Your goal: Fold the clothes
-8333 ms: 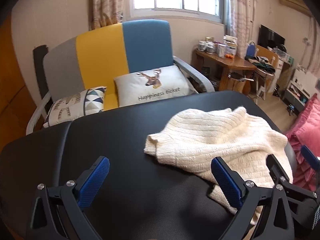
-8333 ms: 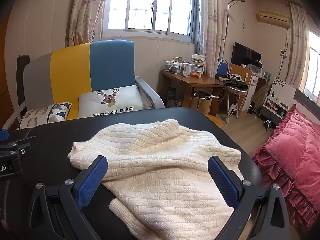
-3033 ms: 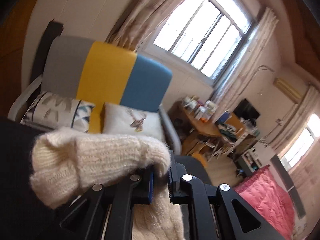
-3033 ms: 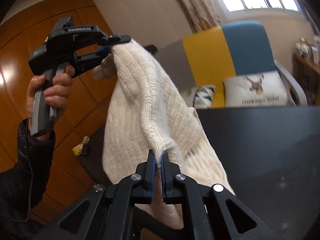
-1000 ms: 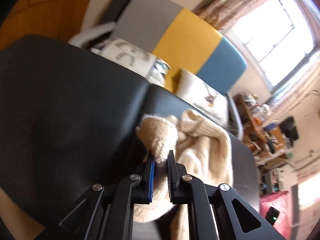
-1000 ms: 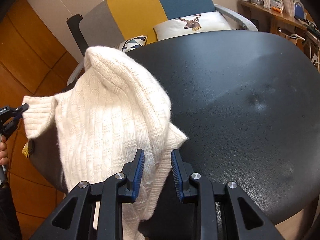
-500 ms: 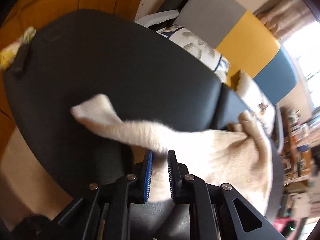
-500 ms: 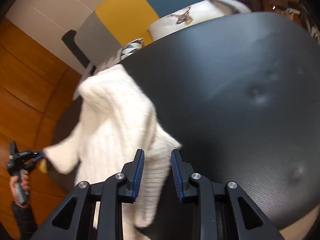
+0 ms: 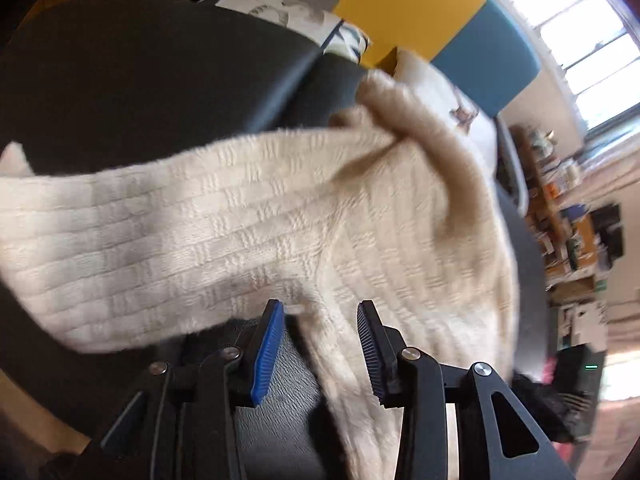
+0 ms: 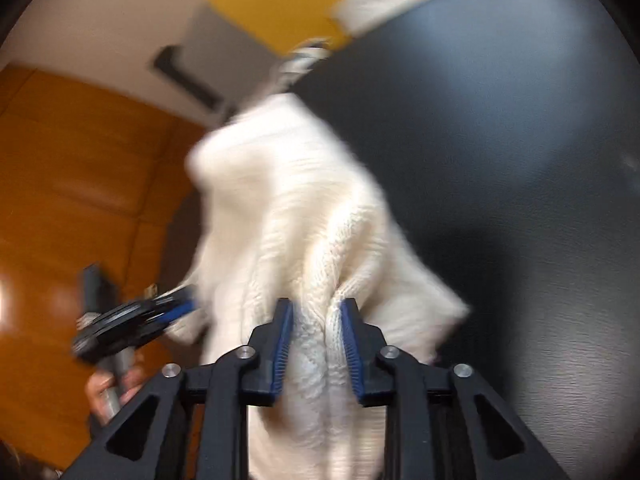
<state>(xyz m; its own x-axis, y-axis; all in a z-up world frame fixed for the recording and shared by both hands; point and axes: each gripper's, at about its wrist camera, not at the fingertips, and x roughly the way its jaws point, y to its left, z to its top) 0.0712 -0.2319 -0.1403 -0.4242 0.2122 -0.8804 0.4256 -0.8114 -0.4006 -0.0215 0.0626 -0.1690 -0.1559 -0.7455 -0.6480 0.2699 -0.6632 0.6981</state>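
- Left wrist view: my left gripper [image 9: 320, 316] has just been opening. Its blue pads [image 9: 267, 354] now stand clearly apart, and a strip of the cream sweater [image 9: 280, 216] runs between them with a gap showing on both sides, so I read no grip there.
- Beyond those fingers the sweater lies spread over the black table [image 9: 140, 92], one sleeve stretching away to the left edge of the picture and a bunched fold rising at the far side.
- Past the table I see a sofa [image 9: 416, 8] in grey, yellow and blue with a patterned cushion [image 9: 288, 12] on it.
- Right wrist view, blurred: my right gripper [image 10: 316, 308] has its jaws partly closed, pressing on a thick fold of the sweater [image 10: 288, 208], which bulges out above the pads.
- From there the knit hangs towards the left, over the table edge [image 10: 500, 160].
- The left gripper [image 10: 176, 308] shows lower left with a hand [image 10: 108, 392] on its handle, right beside the sweater's edge.
- No containers in either view that I can make out.
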